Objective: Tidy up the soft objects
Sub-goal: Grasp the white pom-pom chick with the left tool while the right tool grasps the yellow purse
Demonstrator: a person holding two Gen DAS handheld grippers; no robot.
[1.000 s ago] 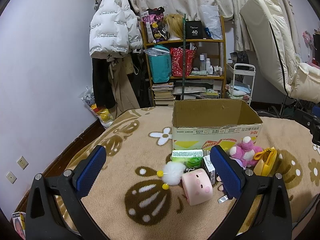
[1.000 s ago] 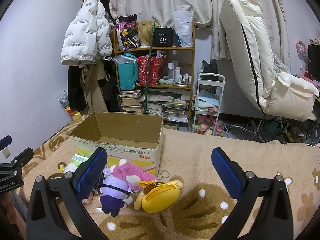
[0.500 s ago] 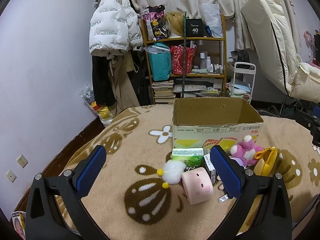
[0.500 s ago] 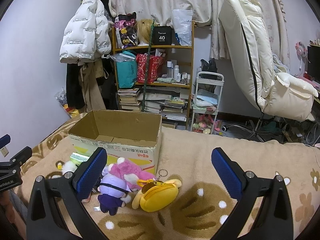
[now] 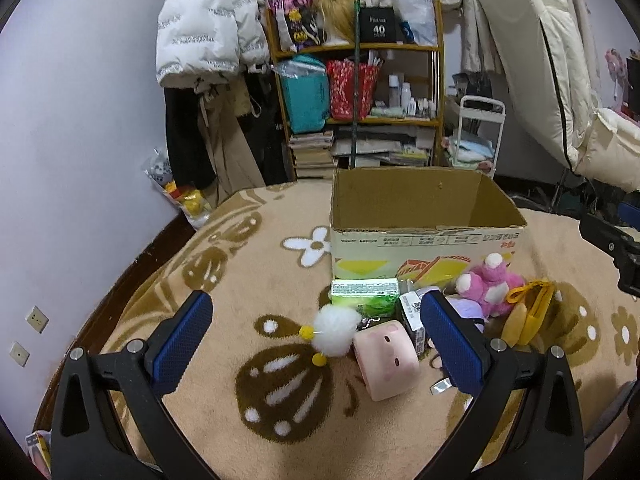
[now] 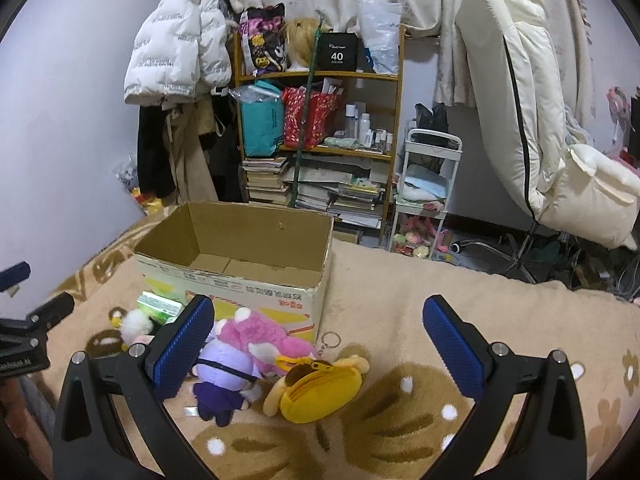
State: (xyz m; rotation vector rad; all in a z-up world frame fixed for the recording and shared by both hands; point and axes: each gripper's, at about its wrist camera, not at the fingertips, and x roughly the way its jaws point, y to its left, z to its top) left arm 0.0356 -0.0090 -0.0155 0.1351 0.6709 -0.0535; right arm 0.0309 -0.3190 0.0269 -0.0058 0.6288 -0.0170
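An open, empty cardboard box (image 5: 424,236) (image 6: 240,280) stands on the beige patterned blanket. In front of it lie a pink pig cube (image 5: 386,360), a white pom-pom (image 5: 335,330), a green pack (image 5: 365,294), a pink plush (image 5: 490,284) (image 6: 260,338), a purple plush (image 6: 224,380) and a yellow pouch (image 6: 320,390) (image 5: 528,316). My left gripper (image 5: 316,336) is open and empty above the pom-pom and pig cube. My right gripper (image 6: 318,344) is open and empty above the yellow pouch.
A wooden shelf (image 5: 360,92) full of bags and books stands behind the bed, with a white jacket (image 5: 208,32) hanging at the left. A white cart (image 6: 428,184) and a cream recliner (image 6: 532,112) stand at the right. The blanket's left edge drops by the wall.
Both grippers stay open and have shifted only slightly; the right view has tilted a little toward the toys. No object has moved.
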